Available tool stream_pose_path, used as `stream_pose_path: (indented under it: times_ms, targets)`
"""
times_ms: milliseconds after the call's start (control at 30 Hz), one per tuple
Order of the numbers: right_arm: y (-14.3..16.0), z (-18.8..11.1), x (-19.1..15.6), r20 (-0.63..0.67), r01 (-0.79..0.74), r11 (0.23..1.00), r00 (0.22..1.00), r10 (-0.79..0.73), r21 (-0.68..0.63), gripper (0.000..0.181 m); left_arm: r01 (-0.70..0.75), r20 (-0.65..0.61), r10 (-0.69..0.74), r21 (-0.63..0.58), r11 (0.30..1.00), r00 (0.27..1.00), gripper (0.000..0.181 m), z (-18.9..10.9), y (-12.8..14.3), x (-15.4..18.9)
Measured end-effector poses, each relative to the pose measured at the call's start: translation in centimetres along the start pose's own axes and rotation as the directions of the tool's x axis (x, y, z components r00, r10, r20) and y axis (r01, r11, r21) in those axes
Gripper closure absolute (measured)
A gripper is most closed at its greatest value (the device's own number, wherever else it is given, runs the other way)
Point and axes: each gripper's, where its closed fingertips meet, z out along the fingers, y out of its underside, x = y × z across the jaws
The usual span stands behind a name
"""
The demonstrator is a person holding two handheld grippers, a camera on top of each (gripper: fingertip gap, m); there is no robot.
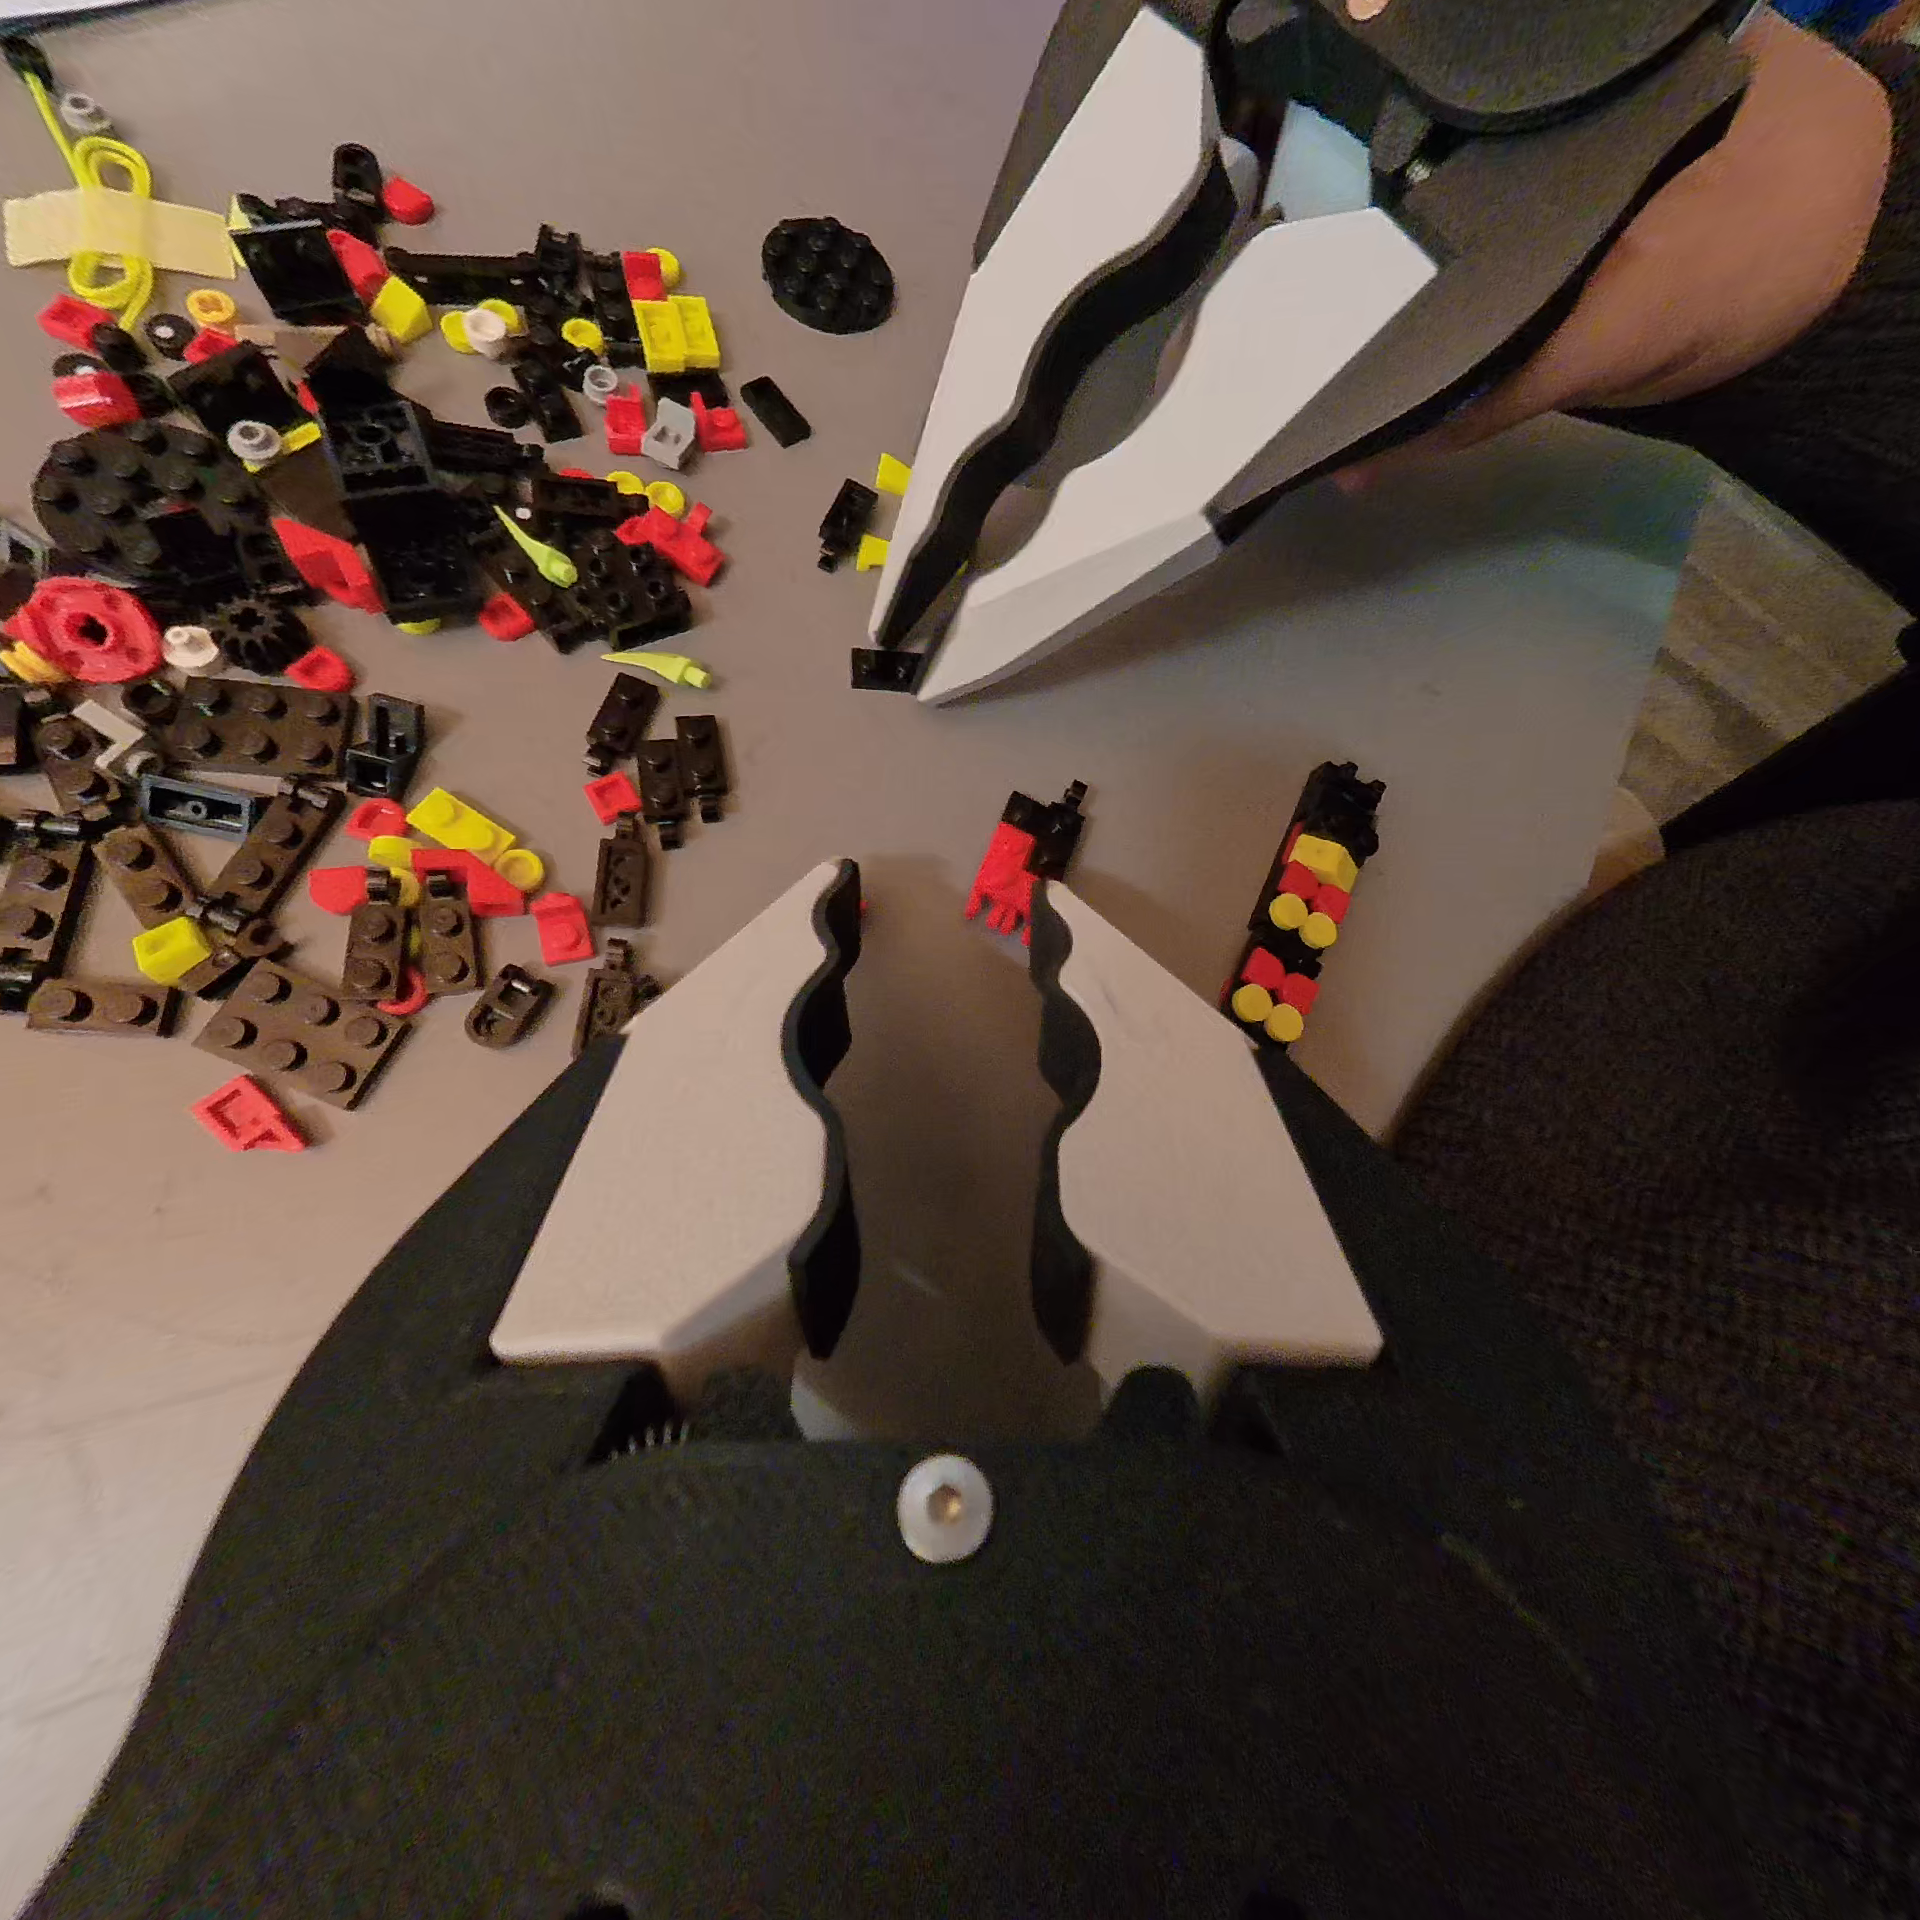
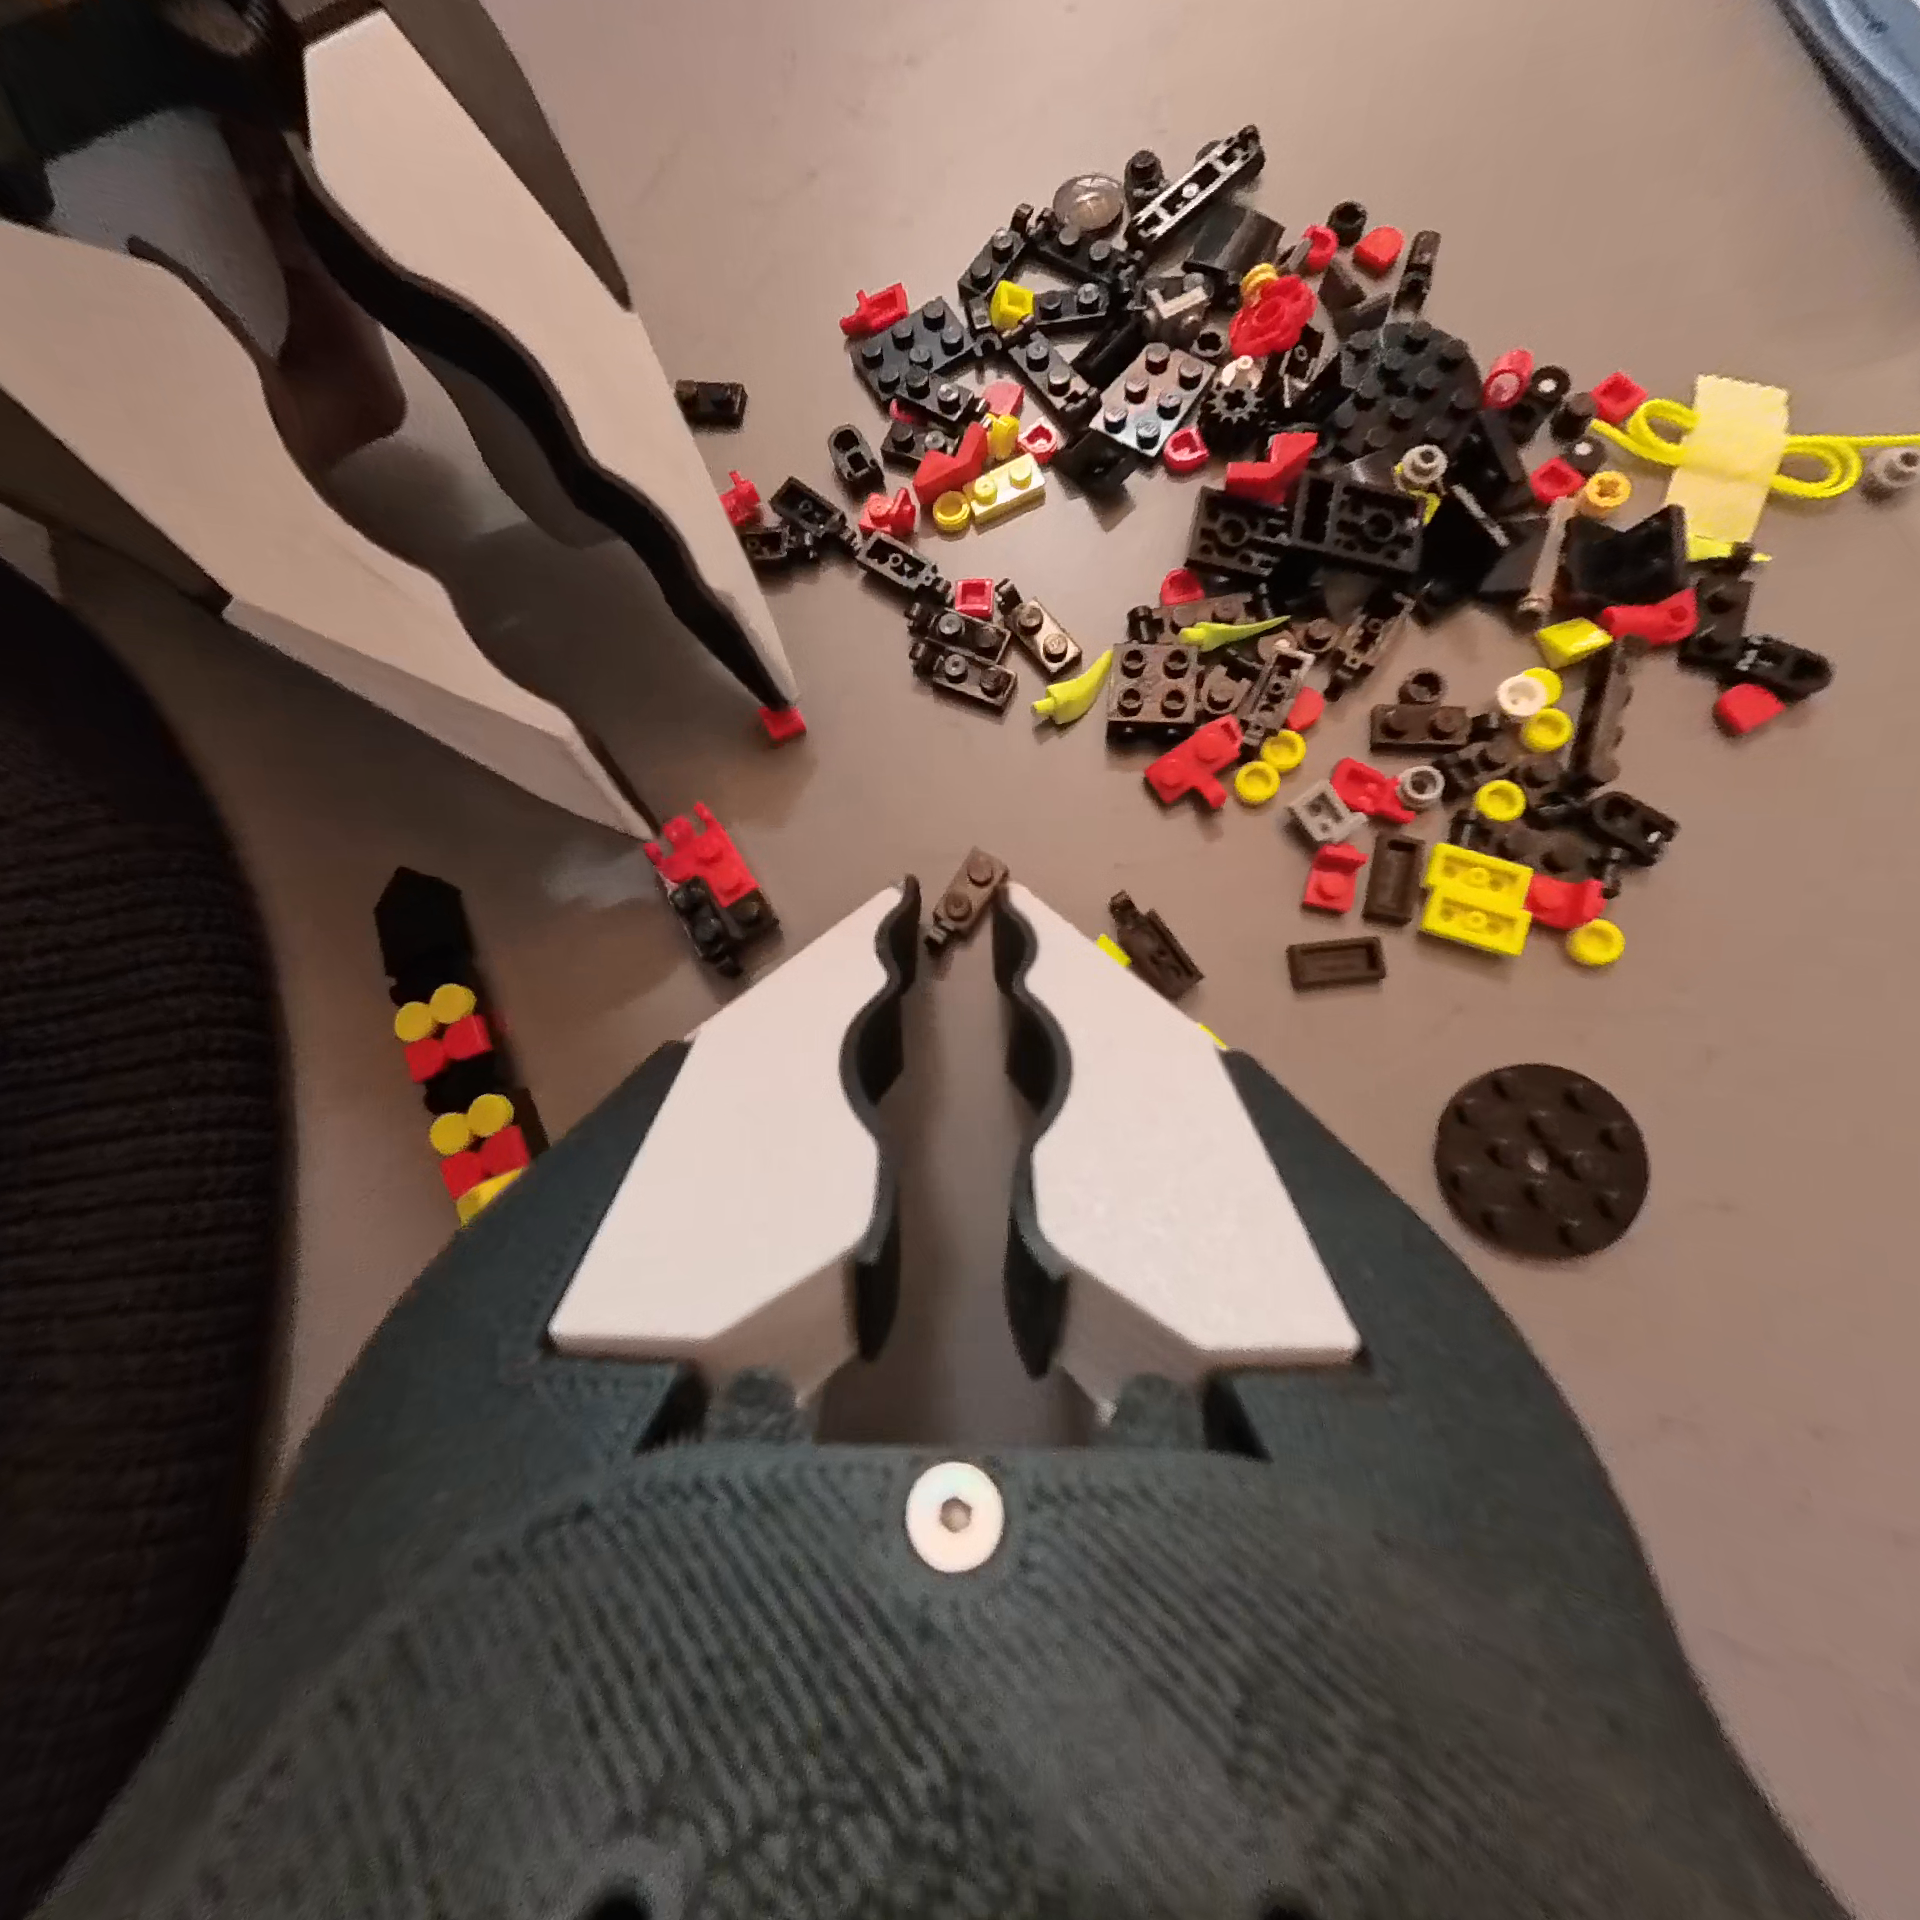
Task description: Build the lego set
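loose brick pile (image 2: 1351,540) beside both grippers

Grey-brown tabletop (image 2: 1351,1558); dim, warm light

The tabletop (image 2: 1039,125) is plain grey-beige. Across it, filling the upper right of the right wrist view, the loose brick pile (image 2: 1351,540) mixes black, dark brown, red and bright yellow, with a few light grey bits and lime-green horn shapes. A neon-yellow cord (image 1: 104,208) under pale translucent tape (image 1: 114,234) sits at upper left of the left wrist view. The round studded plate (image 2: 1542,1162) is black. The long built strip (image 1: 1304,904) is black, banded with red and yellow studs. The small assembly (image 2: 712,883) is red over black. Both grippers have pale grey fingers (image 1: 707,1122) with black wavy inner edges on textured black bodies.
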Motion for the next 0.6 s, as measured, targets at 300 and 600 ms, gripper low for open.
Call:
stream_pose_path:
  times_ms: [300,600]
  targets:
    - [-0.6,-0.6,-1.9,0.089,0.078,0.996,0.993,-0.082,0.047,0.176,-0.089,-0.026,0.088,-0.035,0.995,0.996,0.148,0.5,0.6,1.2]
    - [-0.6,-1.0,-4.5,0.211,0.17,0.982,0.96,-0.184,0.081,0.176,-0.098,-0.022,0.097,-0.049,0.994,0.995,0.155,0.9,0.8,1.2]
